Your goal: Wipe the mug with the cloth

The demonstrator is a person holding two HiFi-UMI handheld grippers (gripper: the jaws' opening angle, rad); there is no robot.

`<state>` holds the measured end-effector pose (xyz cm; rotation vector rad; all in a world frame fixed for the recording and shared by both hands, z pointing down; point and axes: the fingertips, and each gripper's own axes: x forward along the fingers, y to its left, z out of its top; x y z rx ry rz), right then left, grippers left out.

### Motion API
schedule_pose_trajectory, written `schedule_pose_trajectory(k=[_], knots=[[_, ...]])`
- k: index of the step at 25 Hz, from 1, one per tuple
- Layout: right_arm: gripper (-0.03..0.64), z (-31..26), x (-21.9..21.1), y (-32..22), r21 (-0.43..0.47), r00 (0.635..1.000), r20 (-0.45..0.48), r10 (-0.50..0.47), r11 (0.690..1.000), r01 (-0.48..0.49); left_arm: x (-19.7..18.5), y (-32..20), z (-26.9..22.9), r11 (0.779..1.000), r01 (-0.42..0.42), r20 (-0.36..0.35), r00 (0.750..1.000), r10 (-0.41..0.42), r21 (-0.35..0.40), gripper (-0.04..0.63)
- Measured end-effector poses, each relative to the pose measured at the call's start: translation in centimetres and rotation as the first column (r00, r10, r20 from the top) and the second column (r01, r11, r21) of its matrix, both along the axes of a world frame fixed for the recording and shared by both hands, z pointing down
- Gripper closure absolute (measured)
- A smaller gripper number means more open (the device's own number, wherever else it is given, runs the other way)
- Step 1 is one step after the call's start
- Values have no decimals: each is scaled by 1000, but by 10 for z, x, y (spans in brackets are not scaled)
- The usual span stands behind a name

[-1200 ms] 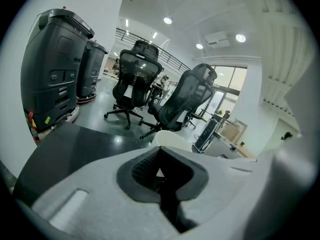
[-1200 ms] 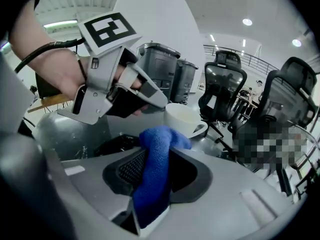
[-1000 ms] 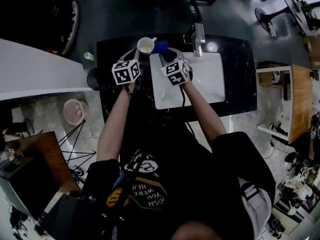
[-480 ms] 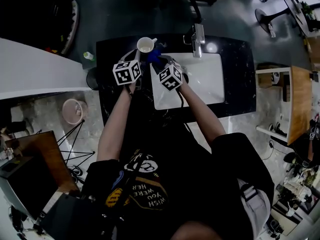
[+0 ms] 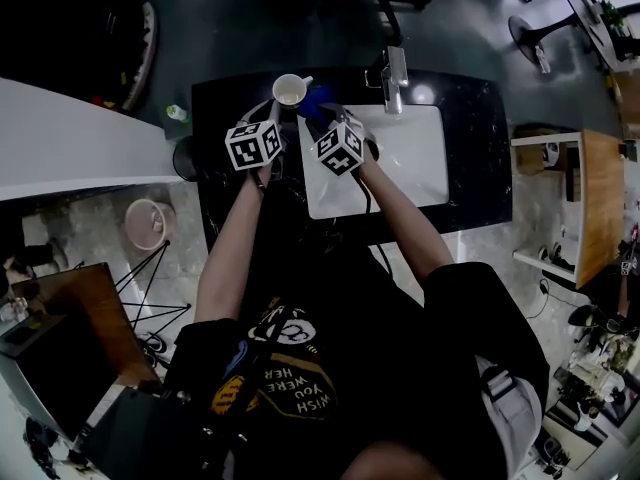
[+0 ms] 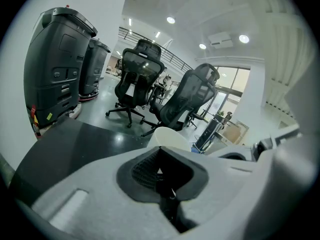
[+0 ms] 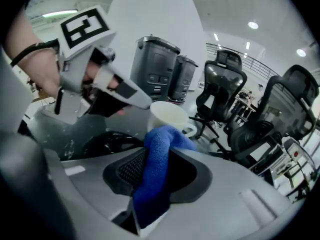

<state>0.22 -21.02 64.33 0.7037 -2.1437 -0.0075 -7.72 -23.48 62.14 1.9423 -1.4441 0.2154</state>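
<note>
Black countertop (image 5: 470, 118) with a white sink (image 5: 415, 168) set into it, faucet (image 5: 397, 76) at the far edge, and office chairs (image 6: 135, 79) out on the floor beyond. You're standing at the near side with both arms reaching in.

The mug (image 5: 291, 91) is upright at the far left of the counter, just left of the sink's corner, with its handle pointing right.

Your left gripper (image 5: 270, 110) is right up against the mug's near-left side. In the left gripper view its jaws are pinched narrow, with a thin white sliver between the pads that looks like the mug's wall.

Your right gripper (image 7: 150, 176) has its jaws clamped on the blue cloth (image 7: 157, 156). A bunched end of the cloth sticks out past the pads. From the head view the cloth sits just right of the mug, by the handle. Can't tell if it's actually touching the mug or just in front of it.
</note>
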Motion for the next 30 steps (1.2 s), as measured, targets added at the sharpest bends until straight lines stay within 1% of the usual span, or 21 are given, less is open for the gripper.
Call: schedule_pose_trajectory(k=[2,3,4,6,8,9,10,12,14,15,17,18,19,21,23,24,25,27,29,30], knots=[[495,8,-9,19,-5,996,-8,-85,996,84,0,0,0,1000,-5,0,1000,5,1,591],[495,10,-7,20,-1,995,-16,-96,995,96,-1,0,-1,1000,-8,2,1000,8,3,591],[495,8,-1,14,6,997,-19,-72,997,72,-2,0,-2,1000,-10,6,1000,10,6,591],[495,-5,18,-13,27,999,3,48,998,-48,-6,1,-4,1000,-6,11,1000,5,10,591],[495,-21,35,-41,52,986,30,162,985,-163,-10,2,-4,1000,5,13,1000,-5,10,591],[495,-26,38,-51,59,982,34,188,980,-190,-12,2,-3,1000,9,15,1000,-9,8,591],[495,-26,37,-55,61,981,27,190,980,-191,-13,2,-2,1000,13,17,1000,-13,6,591],[494,-21,26,-45,46,992,-2,127,991,-127,-14,1,-2,1000,18,14,1000,-18,2,591],[494,-12,9,-17,23,1000,-27,13,1000,-13,-9,3,-2,1000,13,4,1000,-13,-3,591],[494,-8,1,0,14,998,-29,-53,998,54,-7,3,-1,1000,7,-1,1000,-7,-5,591],[494,-4,-15,29,3,984,0,-180,984,180,-3,4,-1,1000,-3,-6,1000,3,-8,591],[494,-3,-18,35,0,978,25,-207,978,207,-3,4,-1,1000,-7,-4,1000,7,-8,591],[494,-4,-14,33,-5,981,48,-189,982,189,-3,3,-2,1000,-10,-1,1000,10,-6,591],[494,-11,7,9,-9,996,67,-57,998,58,-5,3,-4,1000,-11,4,1000,11,1,591],[494,-20,27,-21,9,996,66,66,998,-67,-9,3,-5,1000,-4,9,1000,4,3,591],[494,-24,31,-32,21,993,68,100,995,-102,-11,2,-4,1000,0,12,1000,0,3,591],[494,-27,32,-40,30,990,72,117,992,-119,-11,2,-4,1000,2,14,1000,-2,1,591],[494,-26,26,-43,29,990,81,115,993,-118,-9,4,-3,1000,-5,15,1000,5,-4,591],[494,-18,14,-27,4,995,75,67,998,-67,-1,6,-4,1000,-21,4,1000,21,-6,591],[494,-13,5,-12,-10,998,69,14,1000,-13,3,7,-5,1000,-28,-4,1000,28,-7,591]])
